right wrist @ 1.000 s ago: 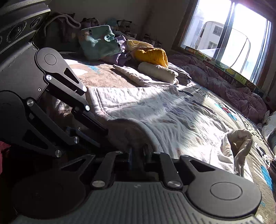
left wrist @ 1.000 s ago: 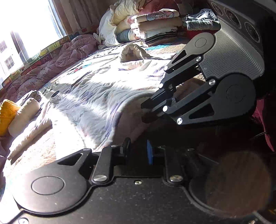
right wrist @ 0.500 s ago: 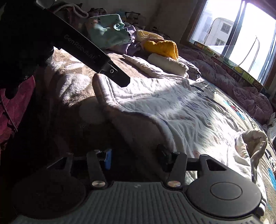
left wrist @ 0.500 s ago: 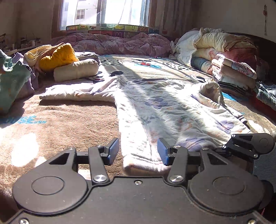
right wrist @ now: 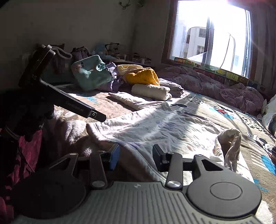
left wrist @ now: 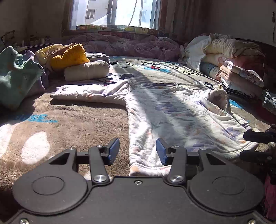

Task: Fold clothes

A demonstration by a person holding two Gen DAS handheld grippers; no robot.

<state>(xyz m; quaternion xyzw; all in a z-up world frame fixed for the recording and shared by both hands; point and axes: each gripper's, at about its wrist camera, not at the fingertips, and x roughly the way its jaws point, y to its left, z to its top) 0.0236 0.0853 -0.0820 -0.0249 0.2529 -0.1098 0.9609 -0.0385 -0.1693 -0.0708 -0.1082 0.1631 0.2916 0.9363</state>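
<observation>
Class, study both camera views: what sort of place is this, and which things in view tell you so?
Most likely a bedroom at home. A wide sleeping surface with a cartoon-print blanket, a rumpled purple quilt under the window, and stacked folded bedding beside a spread floral garment.

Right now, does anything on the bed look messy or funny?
Yes. The flowery top lies spread out flat, but its right sleeve is bunched up and curled over instead of lying straight like the left one. Behind it, a yellow garment sits crumpled on a heap, not folded.
</observation>
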